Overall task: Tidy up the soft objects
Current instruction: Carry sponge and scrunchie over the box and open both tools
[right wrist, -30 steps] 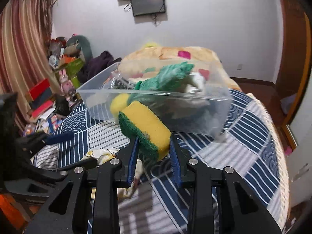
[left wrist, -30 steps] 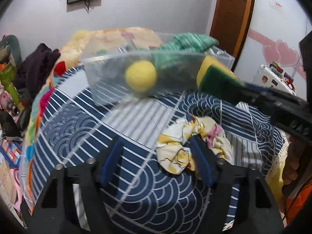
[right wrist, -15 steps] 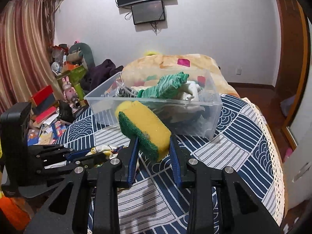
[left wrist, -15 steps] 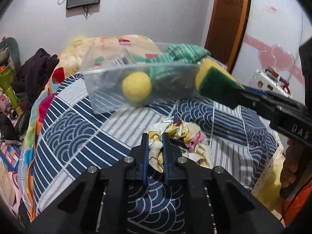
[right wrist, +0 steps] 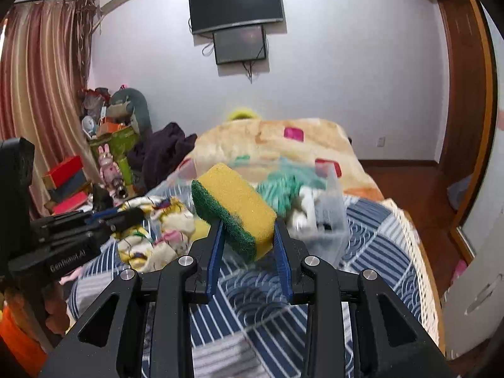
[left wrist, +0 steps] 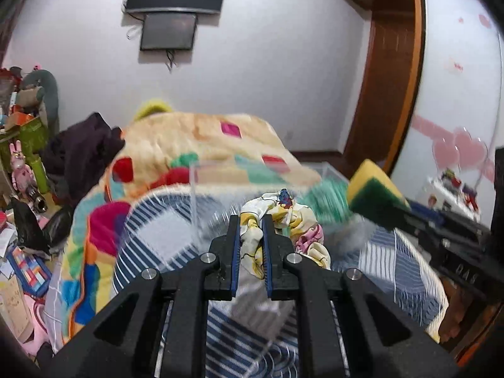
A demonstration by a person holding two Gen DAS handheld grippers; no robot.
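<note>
Left wrist view, left claw (left wrist: 251, 220) pinching printed cloth (left wrist: 285, 220), right claw (right wrist: 249, 234) gripping sponge (right wrist: 234, 203)

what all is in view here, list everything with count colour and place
sponge: 1, yellow and green, between right fingers
patterned cloth: 1, cream and yellow, between left fingers
clear bin: 1, transparent, on bed, blurred
green cloth: 1, teal, in bin
bedspread: 1, navy and white, bed
blanket: 1, peach with coloured squares, behind bin
screens: 2, black, wall
curtain: 1, striped reddish, left
left gripper: 1, black, shut
right gripper: 1, black, shut
</note>
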